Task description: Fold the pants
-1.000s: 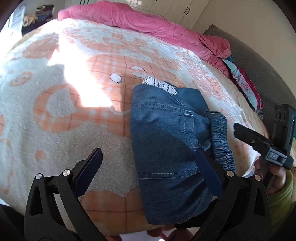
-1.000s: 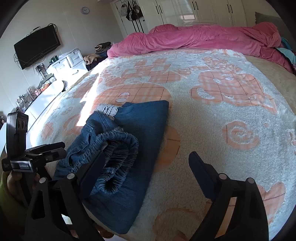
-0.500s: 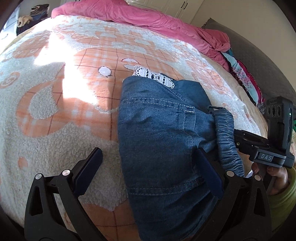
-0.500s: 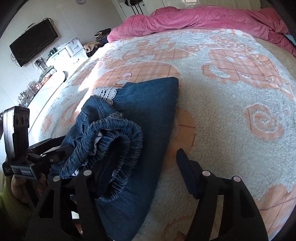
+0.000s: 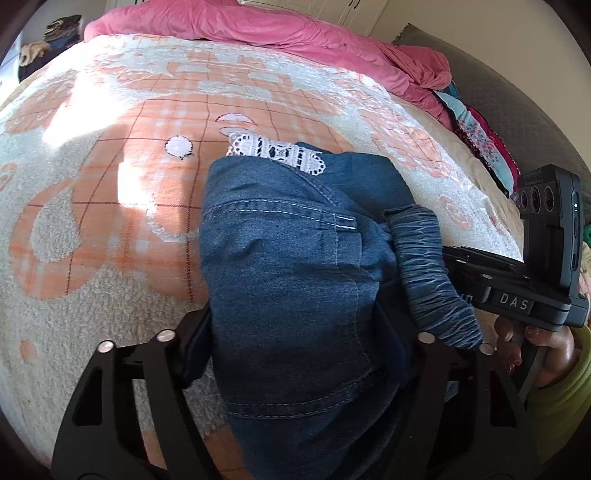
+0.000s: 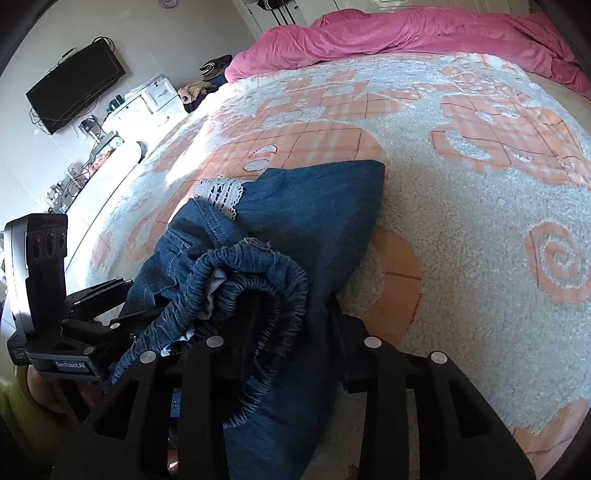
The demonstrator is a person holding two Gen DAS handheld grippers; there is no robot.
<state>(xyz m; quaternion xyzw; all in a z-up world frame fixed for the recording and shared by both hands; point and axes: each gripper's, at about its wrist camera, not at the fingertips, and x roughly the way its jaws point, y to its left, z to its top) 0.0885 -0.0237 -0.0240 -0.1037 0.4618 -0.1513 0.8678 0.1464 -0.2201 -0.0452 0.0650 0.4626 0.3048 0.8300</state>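
Note:
Folded blue denim pants with a white lace trim lie on a fleecy orange-and-white bed blanket. My left gripper is shut on the near left part of the pants. My right gripper is shut on the bunched elastic waistband of the pants. The waistband also shows in the left wrist view, with the right gripper's body beside it. The left gripper's body shows in the right wrist view. The fingertips are hidden by denim.
A pink duvet is heaped along the far side of the bed. Patterned clothes lie at the right edge by a grey headboard. A wall TV and a white dresser stand left of the bed.
Both grippers moved forward onto the pants and closed on them; a second ago both were open. The waistband end is now bunched and gripped.

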